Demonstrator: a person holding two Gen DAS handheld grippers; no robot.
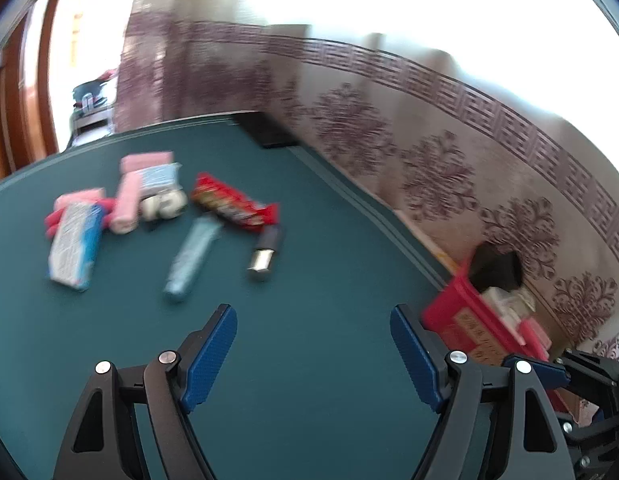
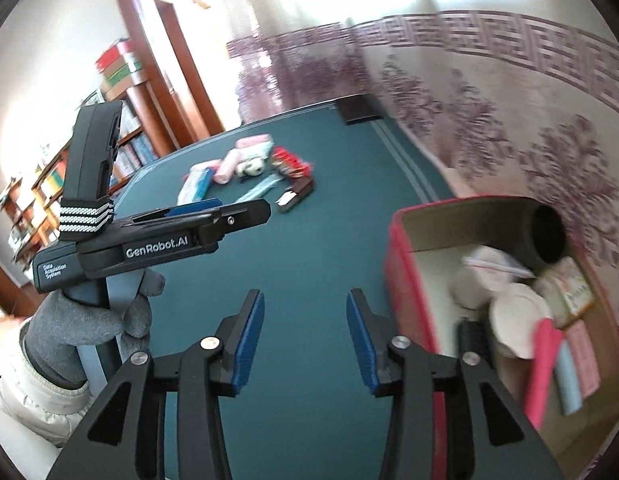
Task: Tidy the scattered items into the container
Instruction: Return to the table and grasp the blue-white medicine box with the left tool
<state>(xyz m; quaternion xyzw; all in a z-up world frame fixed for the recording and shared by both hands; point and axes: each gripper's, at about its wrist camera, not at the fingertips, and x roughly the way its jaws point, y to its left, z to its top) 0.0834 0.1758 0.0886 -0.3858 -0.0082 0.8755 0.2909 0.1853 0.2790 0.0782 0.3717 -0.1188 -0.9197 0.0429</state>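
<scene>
Scattered items lie on a green table (image 1: 309, 280): a blue-white packet (image 1: 75, 248), pink rolls (image 1: 127, 204), a small black-white ball (image 1: 165, 205), a red snack wrapper (image 1: 233, 200), a light-blue tube (image 1: 193, 256) and a black-silver lighter-like object (image 1: 265, 252). The red box (image 2: 413, 312) at the right holds several items, including a black cylinder (image 2: 545, 236). My left gripper (image 1: 313, 356) is open and empty, short of the tube. My right gripper (image 2: 305, 340) is open and empty beside the box's left wall. The left gripper also shows in the right wrist view (image 2: 213, 210).
A patterned wall (image 1: 449, 152) runs along the table's right edge. A black flat object (image 1: 269, 130) lies at the table's far corner. Bookshelves (image 2: 49, 184) and a doorway stand beyond the table at the left.
</scene>
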